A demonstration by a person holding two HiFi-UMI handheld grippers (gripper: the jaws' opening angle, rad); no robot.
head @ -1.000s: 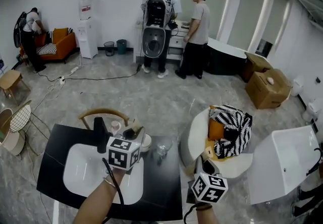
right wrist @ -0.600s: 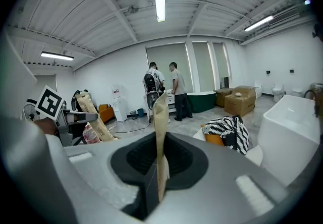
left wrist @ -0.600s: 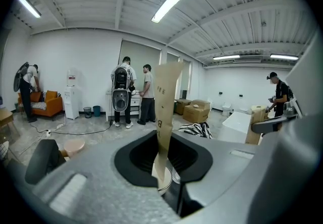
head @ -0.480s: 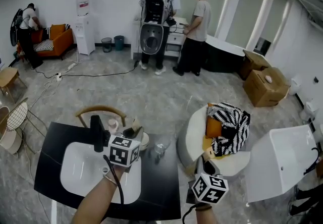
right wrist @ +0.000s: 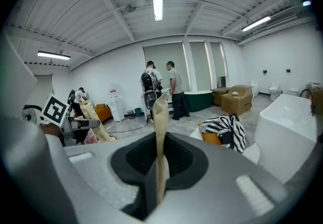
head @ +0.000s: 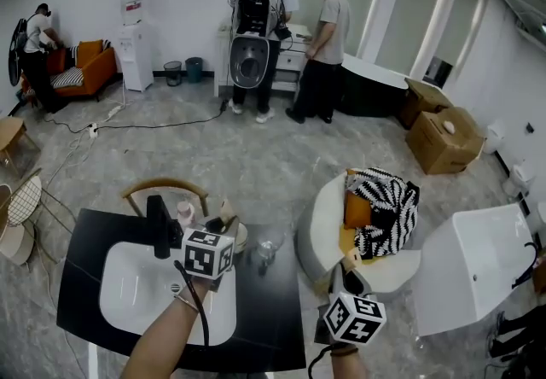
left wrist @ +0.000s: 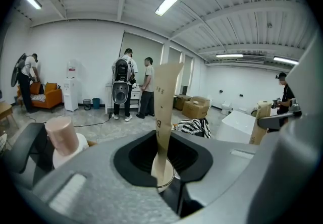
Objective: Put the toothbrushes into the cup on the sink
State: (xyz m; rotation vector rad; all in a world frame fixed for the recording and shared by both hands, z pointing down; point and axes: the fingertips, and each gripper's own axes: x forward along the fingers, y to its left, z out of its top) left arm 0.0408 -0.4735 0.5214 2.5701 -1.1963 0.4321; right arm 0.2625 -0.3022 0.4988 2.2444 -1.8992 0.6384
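Observation:
My left gripper (head: 220,230) is shut on a brown paper-wrapped toothbrush (head: 226,212) that stands upright above the white cup (head: 242,238) on the black sink top. In the left gripper view the toothbrush wrapper (left wrist: 164,102) rises from between the jaws, and the cup's rim (left wrist: 168,175) shows right below it. My right gripper (head: 345,273) hovers off the counter's right edge, shut on a second wrapped toothbrush (right wrist: 160,132), which stands upright between its jaws (right wrist: 154,187).
A black faucet (head: 156,227) and a pink-capped bottle (head: 182,214) stand left of the cup, a clear glass (head: 267,250) to its right. The white basin (head: 136,288) sits in the black counter (head: 273,322). A white chair with cushions (head: 375,215) is at right; people stand far off.
The head view has drifted a little, so the sink sits slightly further left. Both grippers keep their hold on their toothbrushes, the left one still over the cup.

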